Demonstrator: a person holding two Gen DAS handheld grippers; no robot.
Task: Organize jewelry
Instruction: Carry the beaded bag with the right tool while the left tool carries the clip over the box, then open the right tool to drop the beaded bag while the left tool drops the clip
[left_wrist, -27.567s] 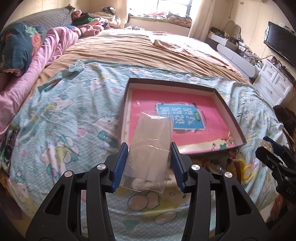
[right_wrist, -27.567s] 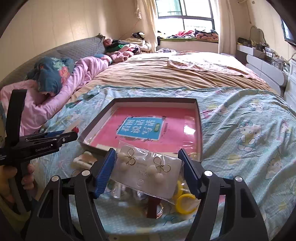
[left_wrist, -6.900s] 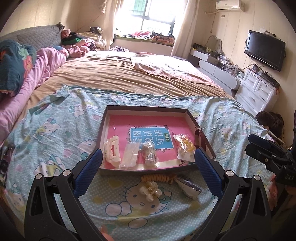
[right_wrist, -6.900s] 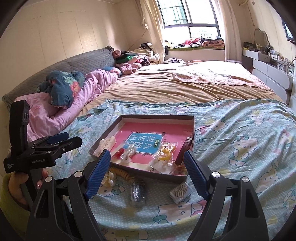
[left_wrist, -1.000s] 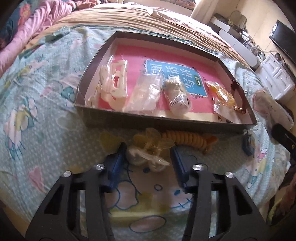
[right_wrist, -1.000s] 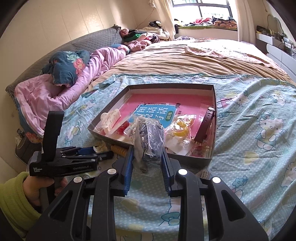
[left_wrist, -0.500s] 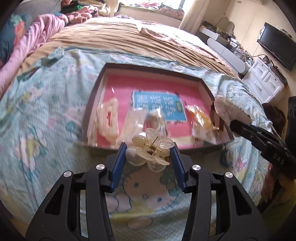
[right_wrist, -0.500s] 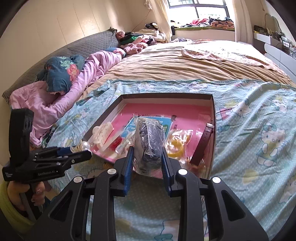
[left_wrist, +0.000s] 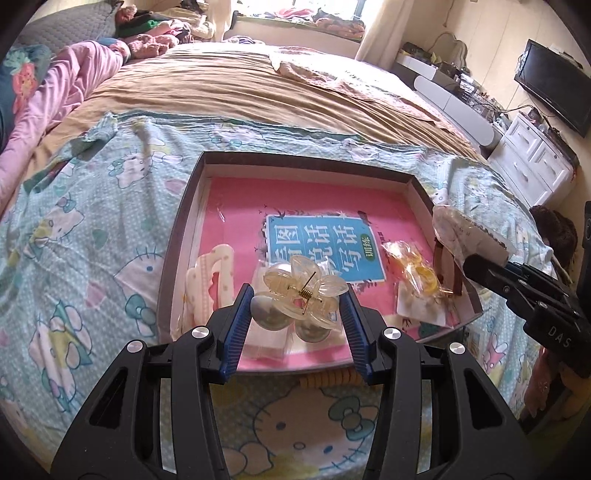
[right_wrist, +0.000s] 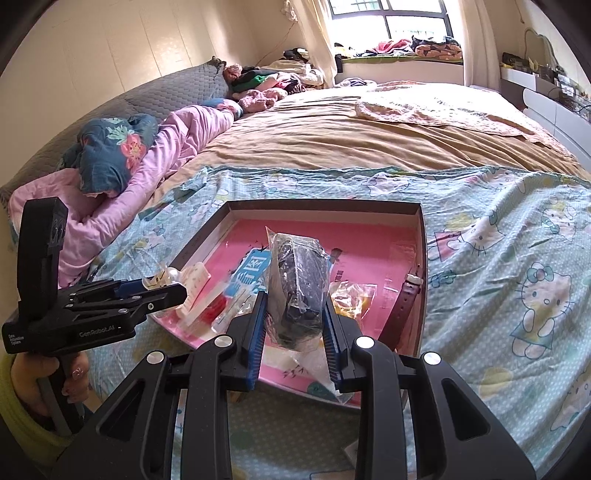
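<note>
On the bed's pale blue cartoon-cat sheet (left_wrist: 92, 236) lies a shallow dark-rimmed box with a pink bottom (left_wrist: 306, 162). At its left end rests a cream plastic hair clip (left_wrist: 210, 277). The left claw (left_wrist: 295, 314) is clenched on a translucent yellowish flower-shaped claw clip with a gold spring (left_wrist: 299, 291), held above the box's near edge. Behind it a blue label with white characters (left_wrist: 321, 247) sits on the pink bottom. Below the claw, a coiled orange hair tie (left_wrist: 328, 378) lies on the sheet against the box's front wall. Further right in the box lies a clear packet of yellow pieces (left_wrist: 413, 269). The right claw (right_wrist: 294, 328) grasps a clear plastic bag with dark contents (right_wrist: 299, 284), upright above the box's near right part, beside a maroon strap (right_wrist: 404, 306) leaning against the right wall.
</note>
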